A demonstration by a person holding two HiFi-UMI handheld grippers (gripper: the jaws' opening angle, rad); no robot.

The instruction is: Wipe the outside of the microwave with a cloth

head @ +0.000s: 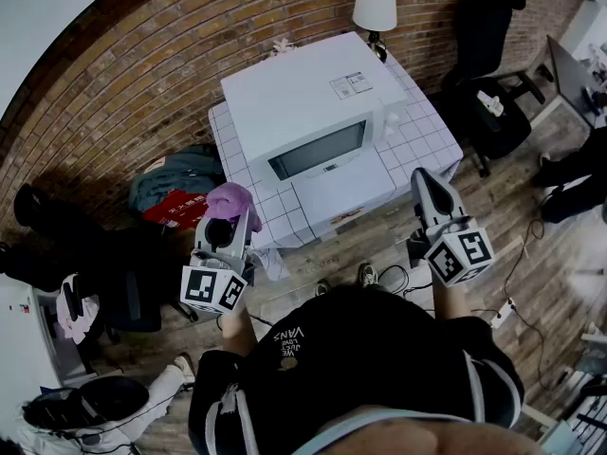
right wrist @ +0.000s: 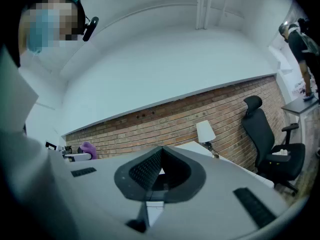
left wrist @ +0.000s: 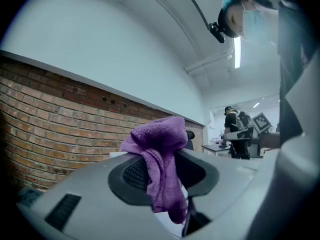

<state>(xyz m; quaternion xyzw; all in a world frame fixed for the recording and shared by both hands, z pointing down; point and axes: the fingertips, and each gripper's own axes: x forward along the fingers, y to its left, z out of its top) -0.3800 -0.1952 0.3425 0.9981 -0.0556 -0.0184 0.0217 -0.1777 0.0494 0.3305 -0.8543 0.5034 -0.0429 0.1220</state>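
A white microwave oven with a dark glass door sits on a white tiled worktop against a red brick wall, its door facing the person. The left gripper is held up at the near left of the worktop, clenched on a crumpled purple terry cloth. In the left gripper view the cloth bunches above the jaws and hangs down between them. The cloth is in the air at the worktop's left edge, apart from the microwave. The right gripper is raised at the near right of the worktop, off the microwave's front right corner. Its jaws are pressed together with nothing between them. A lamp with a white shade stands at the far side behind the microwave, and a black office chair stands to the far right by the wall.
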